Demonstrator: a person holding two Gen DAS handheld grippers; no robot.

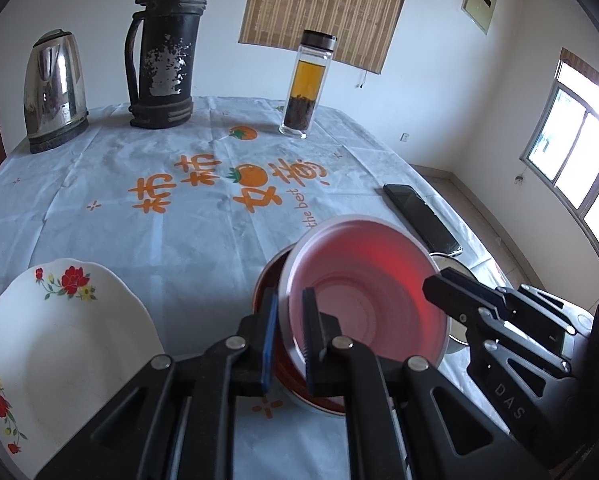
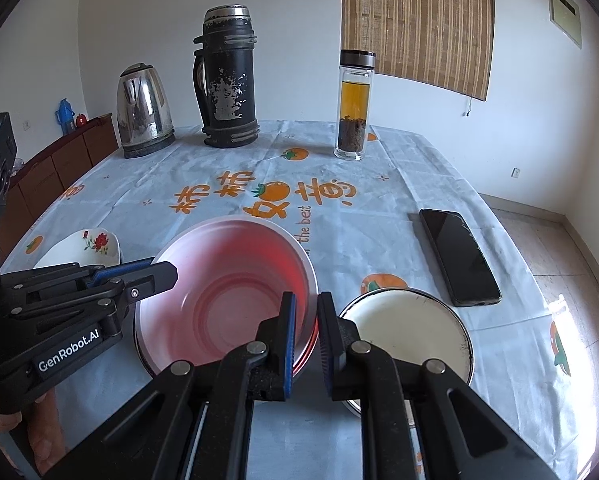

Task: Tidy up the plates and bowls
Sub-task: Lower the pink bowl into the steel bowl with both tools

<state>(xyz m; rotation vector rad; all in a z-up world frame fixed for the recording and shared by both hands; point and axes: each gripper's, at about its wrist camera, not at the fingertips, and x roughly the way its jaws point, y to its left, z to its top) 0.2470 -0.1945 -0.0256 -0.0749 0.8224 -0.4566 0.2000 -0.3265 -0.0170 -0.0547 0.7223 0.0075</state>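
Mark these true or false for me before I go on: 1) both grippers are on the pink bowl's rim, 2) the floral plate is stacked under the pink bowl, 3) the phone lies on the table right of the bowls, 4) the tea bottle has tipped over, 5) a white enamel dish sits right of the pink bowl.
1) True: the left gripper and right gripper each straddle the pink bowl at its rim.
2) False: the floral plate lies apart, to the left; a dark red dish is under the bowl.
3) True: the phone lies flat there.
4) False: the tea bottle stands upright.
5) True: the white enamel dish is there.
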